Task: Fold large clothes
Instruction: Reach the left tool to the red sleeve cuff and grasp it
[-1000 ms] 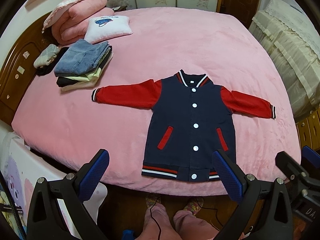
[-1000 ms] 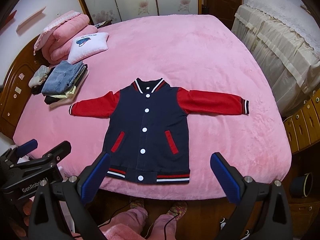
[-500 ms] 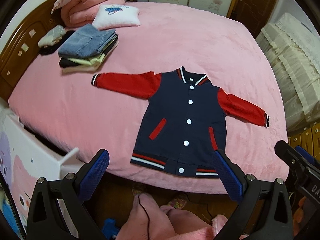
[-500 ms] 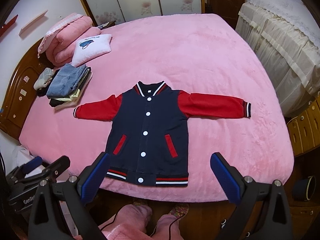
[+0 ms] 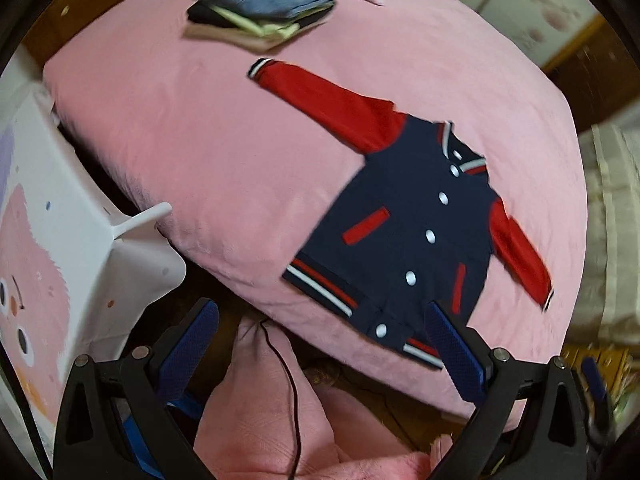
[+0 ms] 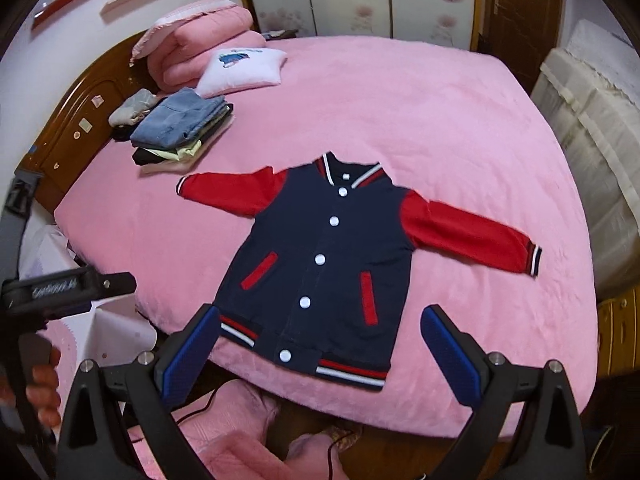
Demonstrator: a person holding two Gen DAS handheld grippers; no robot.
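A navy varsity jacket (image 6: 320, 256) with red sleeves and white snap buttons lies flat, face up, sleeves spread, near the front edge of the pink bed (image 6: 420, 120). In the left wrist view the jacket (image 5: 404, 236) appears tilted and blurred. My right gripper (image 6: 320, 344) is open, hovering just in front of the jacket's striped hem, touching nothing. My left gripper (image 5: 320, 344) is open too, held off the bed's front left, its right pad above the hem corner. The left gripper's body (image 6: 60, 292) shows at the left of the right wrist view, a hand on it.
A stack of folded clothes (image 6: 180, 128) topped with jeans sits at the bed's back left, beside a white cushion (image 6: 244, 66) and pink rolled bedding (image 6: 196, 44). A white plastic stool (image 5: 80, 248) stands left of the bed. The person's pink-trousered legs (image 5: 260, 420) are below.
The left gripper has swung left and rolled, so the jacket now sits to its right and looks tilted. The right gripper has moved closer to the hem. Both stay open.
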